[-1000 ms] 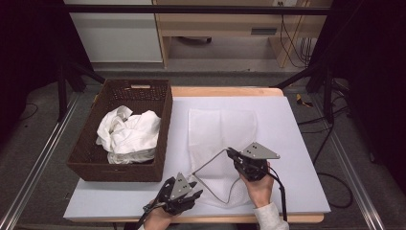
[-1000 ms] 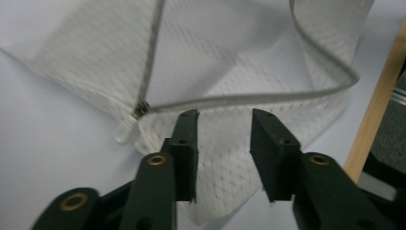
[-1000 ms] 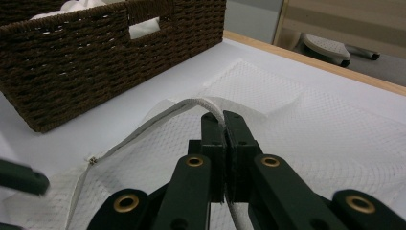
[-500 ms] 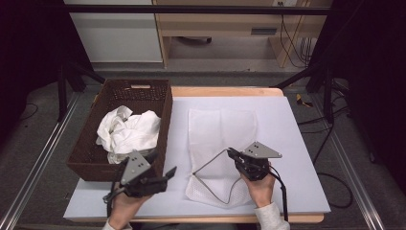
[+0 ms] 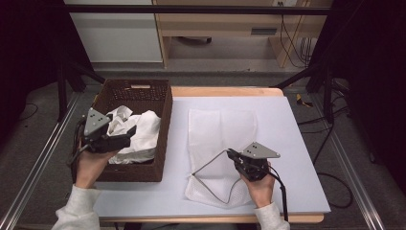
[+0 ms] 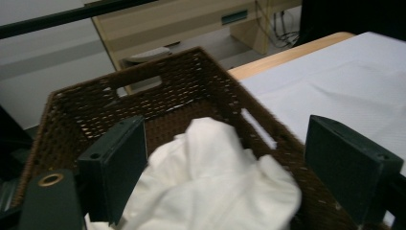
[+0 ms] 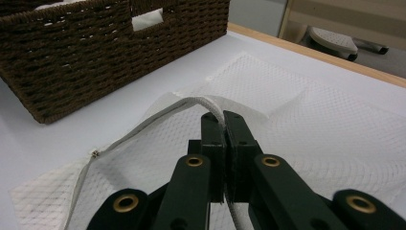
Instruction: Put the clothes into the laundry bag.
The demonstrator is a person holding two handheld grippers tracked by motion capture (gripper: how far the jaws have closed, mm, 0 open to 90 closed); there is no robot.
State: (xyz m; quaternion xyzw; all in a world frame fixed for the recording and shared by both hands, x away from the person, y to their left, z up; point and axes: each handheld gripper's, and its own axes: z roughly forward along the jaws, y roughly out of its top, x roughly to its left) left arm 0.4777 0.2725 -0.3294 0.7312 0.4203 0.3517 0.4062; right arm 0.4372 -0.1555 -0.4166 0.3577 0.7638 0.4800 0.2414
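Mesh laundry bag (image 5: 220, 153), white, lies flat on the pale table cover (image 5: 297, 143), centre of the high view, its near edge toward the lower middle of the frame. We see its zipper edge (image 5: 210, 165) lifted off the bag's lower left corner, running as a thin pale line up to the right gripper (image 5: 234, 155). In the right gripper view our right jaws stand pressed together in the lower centre of the frame, with the white zipper tape (image 7: 201, 106) pinched between them; the tape arcs away to the left and comes down on the mesh near the left edge of that frame. We hold this gripper low over the bag's lower right part, the hand behind it at the bottom of the high view.

Our left gripper (image 5: 122, 136) is at the left of the high view, raised over the brown wicker basket (image 5: 165, 120), which sits on the table just left of the bag, apart from it. Its jaws have just been opening and now stand wide apart with nothing gripped. In the left gripper view the two black jaws frame the lower left and lower right of the picture, and the crumpled white cloths (image 6: 210, 182) in the basket lie below and between them; we cannot tell whether the left jaw brushes the cloth. The basket's far wall with its handle slot (image 6: 136, 84) shows at upper centre.
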